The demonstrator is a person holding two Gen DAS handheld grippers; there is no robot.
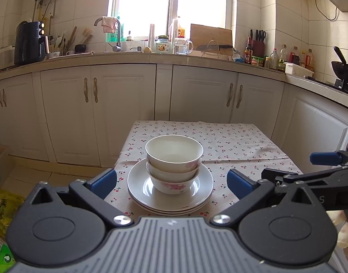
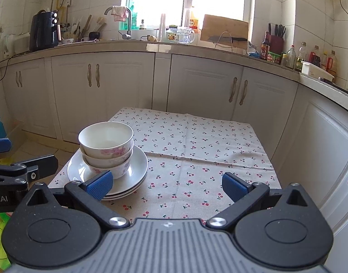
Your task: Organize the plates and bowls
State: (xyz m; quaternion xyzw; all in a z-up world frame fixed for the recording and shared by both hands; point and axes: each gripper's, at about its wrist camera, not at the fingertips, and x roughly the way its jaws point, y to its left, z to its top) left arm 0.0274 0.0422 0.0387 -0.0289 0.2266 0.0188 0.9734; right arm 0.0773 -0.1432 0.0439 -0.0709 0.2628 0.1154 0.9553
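Note:
Three white bowls [image 1: 174, 159] with pink flowers are nested upright on a stack of white plates [image 1: 137, 184] near the table's front left corner. The same bowls [image 2: 106, 146] and plates [image 2: 137, 166] show at left in the right wrist view. My left gripper [image 1: 171, 182] hangs open just in front of the stack, its blue pads [image 1: 104, 182] wide apart and holding nothing. My right gripper [image 2: 167, 185] is open over bare cloth to the right of the stack. The right gripper [image 1: 294, 168] also shows at the right edge of the left wrist view.
The small table carries a cherry-print cloth [image 2: 196, 141]. White cabinets [image 1: 119, 113] and a cluttered counter [image 1: 151, 55] run behind and along the right. Bags [image 1: 3, 207] lie on the floor at left. A person's hand [image 1: 343, 229] holds the right gripper.

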